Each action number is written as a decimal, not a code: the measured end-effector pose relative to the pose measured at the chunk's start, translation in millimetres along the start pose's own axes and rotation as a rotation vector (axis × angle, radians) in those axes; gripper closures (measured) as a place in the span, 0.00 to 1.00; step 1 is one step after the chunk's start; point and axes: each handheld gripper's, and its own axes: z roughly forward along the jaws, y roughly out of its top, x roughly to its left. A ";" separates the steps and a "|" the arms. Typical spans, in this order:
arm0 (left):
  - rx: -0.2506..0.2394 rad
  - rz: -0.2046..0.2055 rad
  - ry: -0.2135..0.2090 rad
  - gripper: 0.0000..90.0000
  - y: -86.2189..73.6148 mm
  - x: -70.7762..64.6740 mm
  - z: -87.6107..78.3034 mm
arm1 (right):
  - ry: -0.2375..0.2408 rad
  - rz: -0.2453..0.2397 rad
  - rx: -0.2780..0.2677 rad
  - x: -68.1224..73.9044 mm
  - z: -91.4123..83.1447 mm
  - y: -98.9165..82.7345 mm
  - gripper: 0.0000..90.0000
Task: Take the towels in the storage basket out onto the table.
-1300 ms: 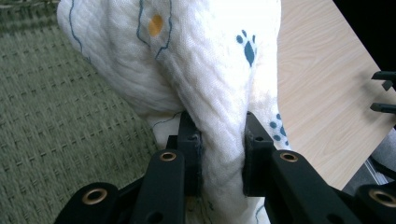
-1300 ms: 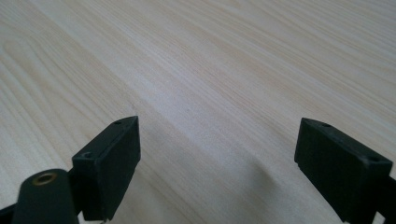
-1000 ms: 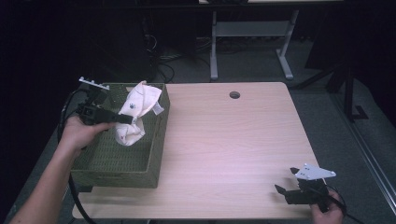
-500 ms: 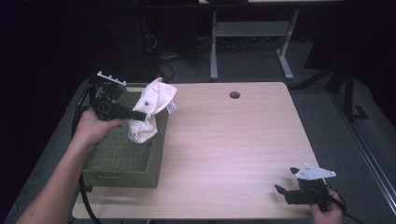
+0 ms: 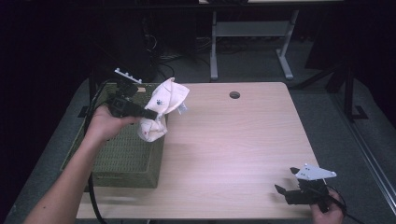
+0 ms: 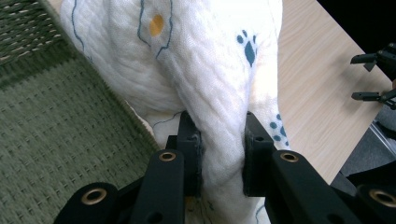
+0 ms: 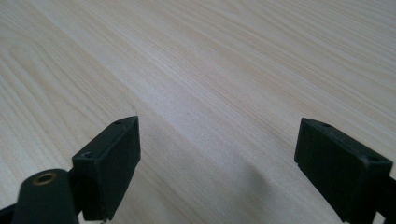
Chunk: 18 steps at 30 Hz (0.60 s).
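Note:
A white quilted cloth (image 5: 163, 107) with blue paw prints and an orange spot hangs bunched in the air over the right rim of a green woven basket (image 5: 121, 154). My left gripper (image 5: 150, 114) is shut on the cloth; in the left gripper view its black pads (image 6: 254, 154) squeeze a fold of the cloth (image 6: 205, 84). My right gripper (image 5: 286, 181) rests low at the table's near right corner, jaws wide apart. In the right gripper view (image 7: 217, 154) nothing but bare wood lies between them.
The light wooden table (image 5: 233, 140) has a round cable hole (image 5: 234, 95) near its far edge. The basket stands along the table's left side. A metal desk frame (image 5: 252, 32) stands on the dark floor behind.
My left gripper has carried the cloth up and to the right, from inside the basket to above its right rim. The right gripper has stayed where it was.

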 end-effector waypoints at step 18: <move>0.073 0.083 -0.005 0.82 32.8 -35.3 34.7 | 0.003 -0.004 -0.016 0.0 -1.7 0.7 0.16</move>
